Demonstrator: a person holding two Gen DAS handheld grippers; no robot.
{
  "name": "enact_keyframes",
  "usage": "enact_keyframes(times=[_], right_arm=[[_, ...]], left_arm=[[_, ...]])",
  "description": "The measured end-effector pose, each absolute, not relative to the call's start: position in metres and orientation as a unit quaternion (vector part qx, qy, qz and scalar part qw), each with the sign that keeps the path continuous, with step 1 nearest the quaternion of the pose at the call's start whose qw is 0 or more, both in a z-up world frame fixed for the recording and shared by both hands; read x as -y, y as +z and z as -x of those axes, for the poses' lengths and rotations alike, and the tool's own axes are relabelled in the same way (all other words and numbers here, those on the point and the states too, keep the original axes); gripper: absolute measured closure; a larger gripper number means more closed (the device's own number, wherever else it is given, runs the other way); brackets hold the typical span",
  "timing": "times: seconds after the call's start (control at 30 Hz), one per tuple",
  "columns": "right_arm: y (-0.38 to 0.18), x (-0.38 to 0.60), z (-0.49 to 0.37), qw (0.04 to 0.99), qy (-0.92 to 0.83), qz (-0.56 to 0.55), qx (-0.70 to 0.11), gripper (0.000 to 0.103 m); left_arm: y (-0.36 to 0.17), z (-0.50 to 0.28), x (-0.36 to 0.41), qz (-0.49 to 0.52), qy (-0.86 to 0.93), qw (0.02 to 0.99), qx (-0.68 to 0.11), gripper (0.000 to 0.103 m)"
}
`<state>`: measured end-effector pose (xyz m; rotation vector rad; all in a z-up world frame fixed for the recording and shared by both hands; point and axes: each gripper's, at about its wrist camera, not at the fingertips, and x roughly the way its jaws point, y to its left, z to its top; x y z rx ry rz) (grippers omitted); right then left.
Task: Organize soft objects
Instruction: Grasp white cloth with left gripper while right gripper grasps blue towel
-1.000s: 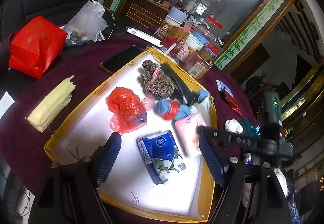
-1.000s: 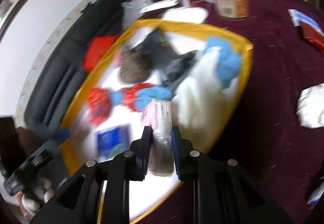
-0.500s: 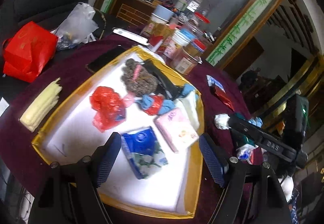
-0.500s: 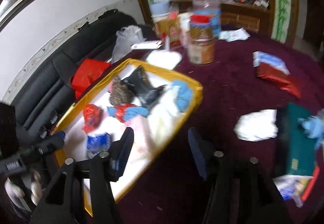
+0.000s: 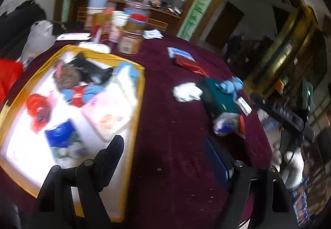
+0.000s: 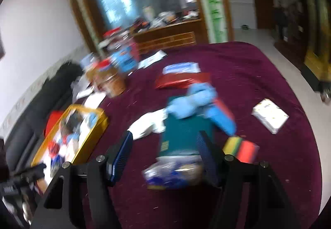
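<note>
Matt maroon cloth table cover point(image 5: 178, 125), glossy crinkled plastic bag point(image 5: 37, 36), yellow-rimmed tray point(image 5: 138, 104).

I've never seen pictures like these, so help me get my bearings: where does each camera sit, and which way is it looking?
Left wrist view: sits on the left tool, looking forward and down over its two open fingers at the maroon table and the yellow tray on the left; the right tool shows at right.
Right wrist view: sits on the right tool, fingers open and just opening, nothing between them, facing a green box and a blue glove.
Shared: tray, green box, white crumpled wad.
</note>
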<state>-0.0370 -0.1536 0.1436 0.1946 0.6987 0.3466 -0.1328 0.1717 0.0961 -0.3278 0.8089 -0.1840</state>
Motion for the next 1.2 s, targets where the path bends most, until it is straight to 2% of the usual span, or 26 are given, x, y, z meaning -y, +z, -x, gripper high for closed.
enact_keyframes(times=[0.23,0.57,0.6,0.63,0.73,1.13,1.2], right_arm=[[0.135,0.2,-0.006,0.921,0.129,-0.169,-0.326,0.039],[0.113,0.162,-0.063,0.915,0.15,-0.151,-0.343,0.039],[0.11,0.159,-0.063,0.917,0.152,-0.142,-0.34,0.043],[0.104,0.155,-0.063,0.919,0.152,-0.128,-0.341,0.058],[0.102,0.153,-0.063,0.917,0.16,-0.114,-0.346,0.07],[0.116,0.172,-0.051,0.908,0.203,-0.176,-0.321,0.07],[0.115,0.175,-0.051,0.906,0.202,-0.184,-0.322,0.07]], left_arm=[[0.092,0.12,-0.125,0.118,-0.108,0.893,-0.42,0.021],[0.096,0.07,-0.108,0.075,-0.084,0.894,-0.433,0.021],[0.095,0.061,-0.105,0.065,-0.082,0.894,-0.435,0.021],[0.094,0.049,-0.1,0.051,-0.078,0.895,-0.436,0.021],[0.088,0.017,-0.08,0.01,-0.081,0.896,-0.436,0.021],[0.026,-0.09,-0.013,-0.152,-0.069,0.867,-0.47,0.02],[0.013,-0.099,-0.013,-0.129,-0.08,0.859,-0.489,0.021]])
